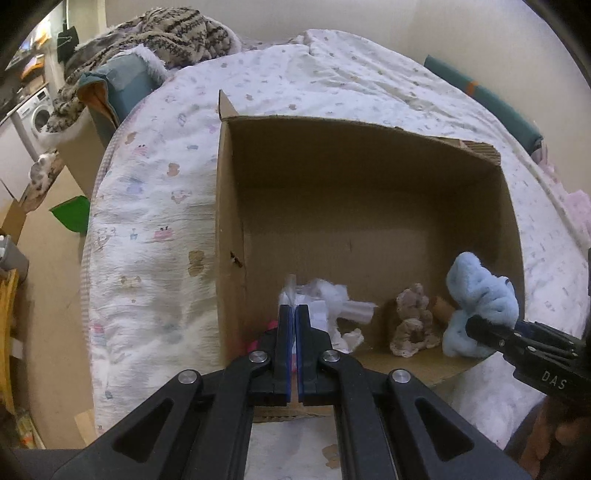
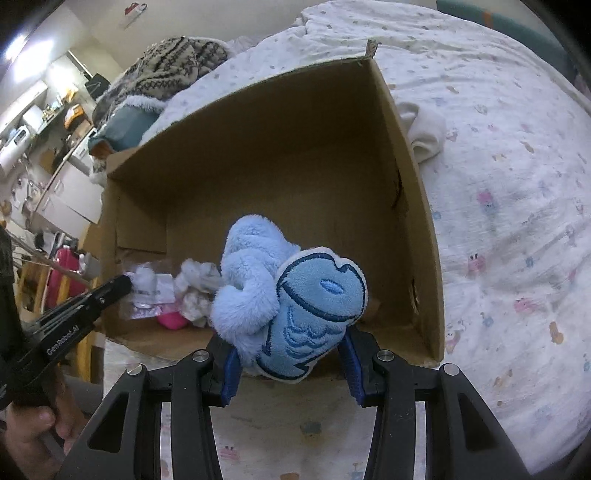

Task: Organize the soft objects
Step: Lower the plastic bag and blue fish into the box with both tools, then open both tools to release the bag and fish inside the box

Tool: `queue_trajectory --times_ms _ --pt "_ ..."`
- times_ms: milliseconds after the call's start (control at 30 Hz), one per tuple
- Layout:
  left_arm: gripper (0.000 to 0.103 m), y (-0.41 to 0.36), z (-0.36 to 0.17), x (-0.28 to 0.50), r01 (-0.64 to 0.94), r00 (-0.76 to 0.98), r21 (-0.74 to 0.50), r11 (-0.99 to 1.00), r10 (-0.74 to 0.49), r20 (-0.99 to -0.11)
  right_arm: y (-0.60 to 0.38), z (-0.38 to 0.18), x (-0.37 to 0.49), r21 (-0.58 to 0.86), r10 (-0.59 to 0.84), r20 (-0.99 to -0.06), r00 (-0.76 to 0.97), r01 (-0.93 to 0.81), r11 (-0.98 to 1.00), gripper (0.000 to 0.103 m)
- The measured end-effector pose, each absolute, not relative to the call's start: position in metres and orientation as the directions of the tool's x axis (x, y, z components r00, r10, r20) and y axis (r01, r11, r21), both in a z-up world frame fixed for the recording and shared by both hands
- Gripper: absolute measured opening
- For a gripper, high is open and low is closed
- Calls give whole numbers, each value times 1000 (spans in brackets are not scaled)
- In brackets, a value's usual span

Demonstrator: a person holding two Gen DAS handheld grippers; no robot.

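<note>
An open cardboard box point(image 1: 369, 155) stands on the bed, also in the right wrist view point(image 2: 413, 206). My right gripper point(image 2: 291, 354) is shut on a light blue fish plush point(image 2: 314, 306) and holds it over the box's near edge; the plush also shows in the left wrist view point(image 1: 480, 295). My left gripper point(image 1: 293, 314) is shut on a clear plastic packet point(image 1: 290, 290) at the box's near left corner. Inside lie white stuffing point(image 1: 332, 291), a beige fuzzy item point(image 1: 413, 321) and a pink item point(image 2: 171, 319).
A white patterned quilt point(image 1: 155, 206) covers the bed. A white sock point(image 2: 424, 136) lies right of the box. A knitted blanket point(image 1: 173, 33) and teal cushion point(image 1: 122, 85) sit at the bed's far left. The floor and a washing machine point(image 1: 37, 118) are to the left.
</note>
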State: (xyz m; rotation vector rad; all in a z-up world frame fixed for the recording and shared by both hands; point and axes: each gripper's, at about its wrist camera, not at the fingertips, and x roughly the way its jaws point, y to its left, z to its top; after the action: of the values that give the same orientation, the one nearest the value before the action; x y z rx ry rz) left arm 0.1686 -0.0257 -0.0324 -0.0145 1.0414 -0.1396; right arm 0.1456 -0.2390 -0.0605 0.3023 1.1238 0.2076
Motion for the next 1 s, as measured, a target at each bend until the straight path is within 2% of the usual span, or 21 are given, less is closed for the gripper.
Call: queue_trajectory --times_ms 367,600,700,767,833,1000 --pt "2 -31 -36 170 111 499 -50 993 -100 -861 -220 -63 153 253 257 -877 406 -66 965 51" --pt "4 -28 -43 175 96 457 -57 994 -95 -884 -217 -65 154 261 271 -873 405 -79 962 52" --pt "10 -29 -43 174 103 460 -53 993 -95 -883 -217 -66 154 265 275 -873 404 -82 961 55" --pt "27 -31 -42 173 106 468 -42 993 -87 -879 -217 -66 152 262 275 -872 404 -88 961 56" --pt "35 -33 -42 172 120 471 -35 992 -88 -878 -216 -66 152 258 275 -872 405 -98 961 57" --pt "45 -43 -42 167 162 481 5 987 -75 -874 -217 -66 153 267 279 -870 407 -89 960 58"
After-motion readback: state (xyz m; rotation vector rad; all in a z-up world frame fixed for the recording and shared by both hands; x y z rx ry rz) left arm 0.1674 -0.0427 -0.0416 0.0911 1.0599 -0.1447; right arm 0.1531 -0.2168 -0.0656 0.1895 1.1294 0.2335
